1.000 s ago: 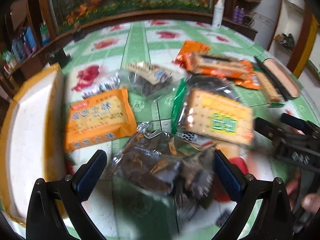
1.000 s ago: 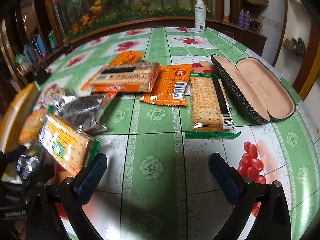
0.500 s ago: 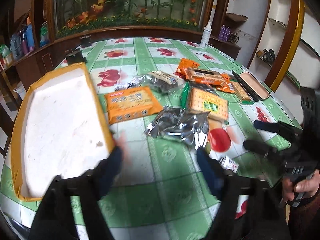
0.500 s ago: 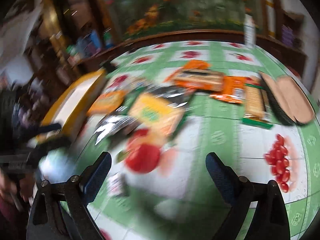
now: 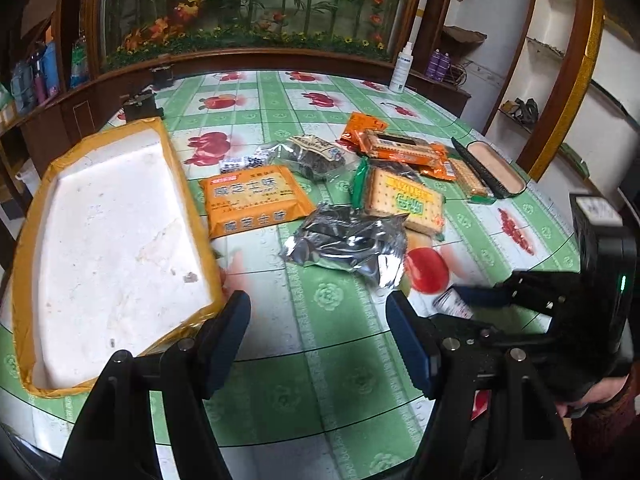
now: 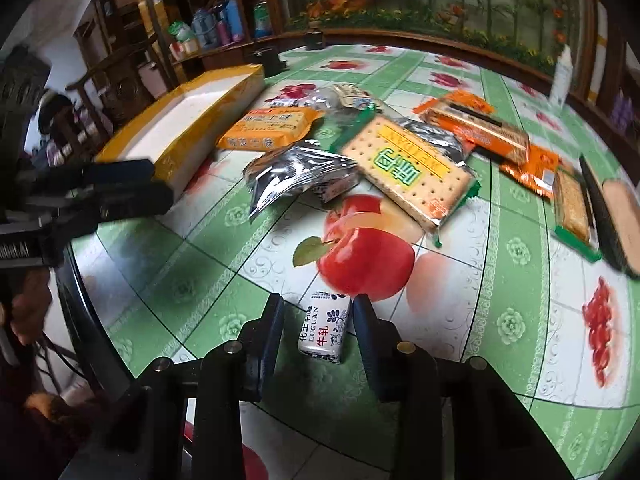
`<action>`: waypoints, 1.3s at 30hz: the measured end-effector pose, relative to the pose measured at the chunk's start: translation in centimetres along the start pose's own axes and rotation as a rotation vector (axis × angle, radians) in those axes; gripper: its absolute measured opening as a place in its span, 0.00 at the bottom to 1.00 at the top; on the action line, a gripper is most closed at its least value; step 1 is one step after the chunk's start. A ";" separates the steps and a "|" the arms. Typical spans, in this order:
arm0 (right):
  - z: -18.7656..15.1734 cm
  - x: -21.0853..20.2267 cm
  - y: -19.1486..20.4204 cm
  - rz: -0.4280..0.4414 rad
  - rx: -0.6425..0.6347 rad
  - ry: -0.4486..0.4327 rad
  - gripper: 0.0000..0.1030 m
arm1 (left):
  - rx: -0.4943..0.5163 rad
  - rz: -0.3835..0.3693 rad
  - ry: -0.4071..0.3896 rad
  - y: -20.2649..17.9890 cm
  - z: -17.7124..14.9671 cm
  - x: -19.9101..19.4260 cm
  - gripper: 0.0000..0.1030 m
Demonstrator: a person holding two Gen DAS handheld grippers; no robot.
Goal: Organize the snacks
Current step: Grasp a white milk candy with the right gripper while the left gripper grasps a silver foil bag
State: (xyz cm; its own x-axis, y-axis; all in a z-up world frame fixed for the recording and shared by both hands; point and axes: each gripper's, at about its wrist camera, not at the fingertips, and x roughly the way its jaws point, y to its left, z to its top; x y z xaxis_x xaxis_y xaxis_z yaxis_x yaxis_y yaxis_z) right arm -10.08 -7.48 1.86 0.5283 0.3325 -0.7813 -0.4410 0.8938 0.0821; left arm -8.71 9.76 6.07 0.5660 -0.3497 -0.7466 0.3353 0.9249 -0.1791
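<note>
Snack packets lie scattered on the green fruit-print tablecloth: an orange packet, a silver pouch and a cracker pack. A white tray with an orange rim sits on the left. My right gripper is low at the near table edge. Its jaws are closing on a small white candy packet that lies between them. My left gripper hovers partly open and empty near the tray's front corner.
An open glasses case lies at the right edge, beside more orange cracker packs. A clear bag of dark snacks lies behind the orange packet. A white spray bottle stands at the far edge. Shelves ring the table.
My left gripper pulled back from the silver pouch and its jaws narrowed. My right gripper swung left across the table and closed around the small candy packet.
</note>
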 end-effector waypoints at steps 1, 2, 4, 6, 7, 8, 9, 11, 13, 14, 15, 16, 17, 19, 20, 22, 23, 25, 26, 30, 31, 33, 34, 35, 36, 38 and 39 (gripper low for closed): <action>-0.1 -0.1 0.0 -0.009 0.000 -0.001 0.20 | -0.004 -0.011 0.005 -0.3 0.2 0.2 0.68; -0.2 -0.2 -0.2 -0.012 0.010 -0.003 0.20 | -0.003 -0.019 0.010 -0.7 0.6 0.4 0.67; -0.4 -0.6 -1.3 -0.015 0.051 -0.019 0.20 | 0.013 -0.018 0.015 -1.6 1.1 0.8 0.67; -0.6 -1.1 -2.2 -0.002 0.091 -0.033 0.20 | 0.036 -0.010 0.026 -2.7 1.8 1.8 0.67; -0.8 -1.4 -2.6 -0.001 0.106 -0.043 0.20 | 0.036 -0.011 0.039 -3.0 2.2 2.4 0.67; -1.0 -1.7 -3.0 -0.004 0.120 -0.055 0.20 | 0.031 -0.003 0.048 -3.1 2.6 3.1 0.67; -1.1 -2.0 -3.2 -0.005 0.128 -0.062 0.20 | 0.030 0.010 0.048 -3.1 3.0 3.7 0.68; -1.4 -2.4 -3.6 0.001 0.144 -0.073 0.20 | 0.038 0.050 0.055 -3.1 3.8 5.0 0.74; -1.7 -2.7 -4.0 0.008 0.158 -0.084 0.20 | 0.047 0.086 0.088 -3.0 4.3 6.6 0.81; -1.8 -2.9 -4.1 0.013 0.165 -0.088 0.20 | 0.042 0.079 0.106 -2.7 4.4 7.4 0.82; -1.9 -3.0 -4.2 0.017 0.170 -0.092 0.20 | 0.034 0.066 0.121 -2.6 4.5 8.0 0.84; -1.9 -3.1 -4.3 0.021 0.175 -0.098 0.20 | 0.023 0.072 0.133 -2.3 4.5 8.6 0.88; -2.0 -3.2 -4.3 0.025 0.178 -0.102 0.20 | 0.028 0.089 0.124 -2.3 4.5 8.8 0.89; -2.0 -3.2 -4.5 0.033 0.186 -0.106 0.20 | 0.065 0.105 0.129 -2.7 4.5 9.4 0.90; -2.1 -3.1 -4.4 0.037 0.192 -0.108 0.20 | 0.079 0.112 0.130 -2.9 4.2 9.6 0.90; -2.1 -3.1 -4.5 0.043 0.201 -0.112 0.20 | 0.082 0.099 0.137 -3.2 3.5 9.7 0.74; -2.1 -3.1 -4.6 0.047 0.207 -0.112 0.20 | 0.092 0.106 0.123 -3.4 3.1 9.5 0.68; -2.2 -3.1 -4.7 0.049 0.213 -0.114 0.20 | 0.116 0.122 0.104 -3.9 2.5 8.9 0.51; -2.2 -3.1 -4.8 0.048 0.217 -0.115 0.20 | 0.110 0.101 0.109 -4.0 2.3 8.6 0.47; -2.1 -3.3 -4.8 0.046 0.218 -0.124 0.20 | 0.109 0.049 0.116 -4.1 1.2 7.4 0.39; -2.1 -3.4 -4.8 0.047 0.219 -0.127 0.20 | 0.115 0.036 0.119 -4.1 0.8 7.0 0.39; -2.1 -3.5 -4.8 0.047 0.221 -0.129 0.20 | 0.126 -0.008 0.132 -4.3 0.1 6.2 0.39; -2.2 -3.6 -4.8 0.047 0.224 -0.131 0.20 | 0.129 -0.033 0.141 -4.4 -0.1 6.0 0.40; -2.3 -3.6 -4.9 0.049 0.228 -0.130 0.20 | 0.133 -0.050 0.150 -4.5 -0.3 5.7 0.42; -2.3 -3.7 -5.0 0.053 0.233 -0.130 0.20 | 0.139 -0.046 0.154 -4.6 -0.4 5.5 0.53; -2.3 -3.7 -5.2 0.052 0.241 -0.132 0.20 | 0.156 -0.027 0.120 -4.6 -0.5 4.5 0.71; -2.3 -3.8 -5.2 0.052 0.243 -0.133 0.20 | 0.164 -0.018 0.101 -4.6 -0.4 4.1 0.76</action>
State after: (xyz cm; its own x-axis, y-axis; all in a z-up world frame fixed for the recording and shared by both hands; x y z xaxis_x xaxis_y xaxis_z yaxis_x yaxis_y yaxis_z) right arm -11.43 -14.06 2.97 0.6071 0.4021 -0.6854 -0.2917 0.9151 0.2784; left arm -8.26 4.10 3.56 0.4830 -0.3419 -0.8062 0.4676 0.8791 -0.0926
